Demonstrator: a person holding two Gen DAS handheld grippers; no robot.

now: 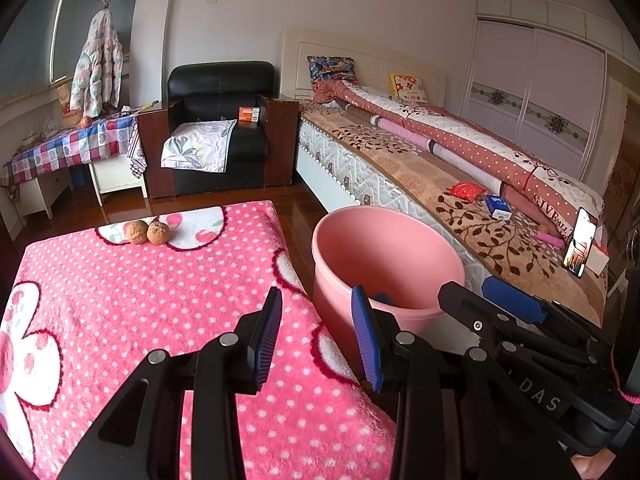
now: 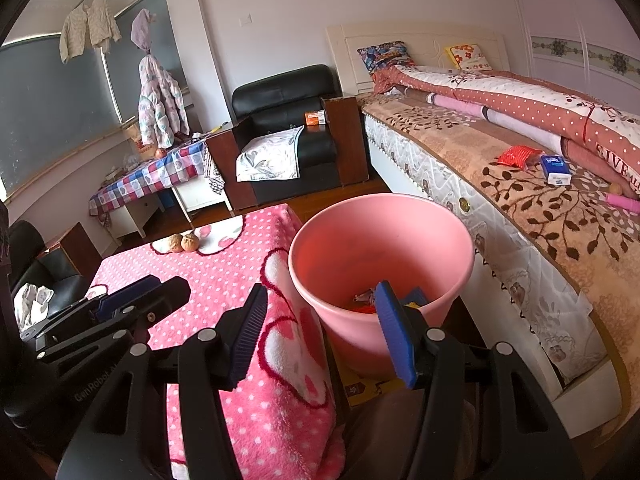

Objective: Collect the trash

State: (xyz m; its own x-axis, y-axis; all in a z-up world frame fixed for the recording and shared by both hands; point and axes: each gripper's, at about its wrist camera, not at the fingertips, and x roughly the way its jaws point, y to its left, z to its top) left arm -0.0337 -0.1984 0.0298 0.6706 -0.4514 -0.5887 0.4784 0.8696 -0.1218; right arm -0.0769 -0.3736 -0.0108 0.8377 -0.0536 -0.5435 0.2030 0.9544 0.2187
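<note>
Left tool (image 1: 316,312) angled downward over pink dotted surface (image 1: 140,300), jaws parted, nothing between them. Right tool (image 2: 320,312) likewise tilted down, jaws wide and empty, at rim of pink bucket (image 2: 452,252). Trash scraps (image 2: 362,300) lie in bucket bottom. 2 walnuts (image 1: 148,232) at 11 o'clock.

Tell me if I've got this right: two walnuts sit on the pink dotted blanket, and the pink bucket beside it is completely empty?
Not quite. The two walnuts do sit on the blanket, but the bucket isn't empty: the right wrist view shows colourful scraps at its bottom.
</note>
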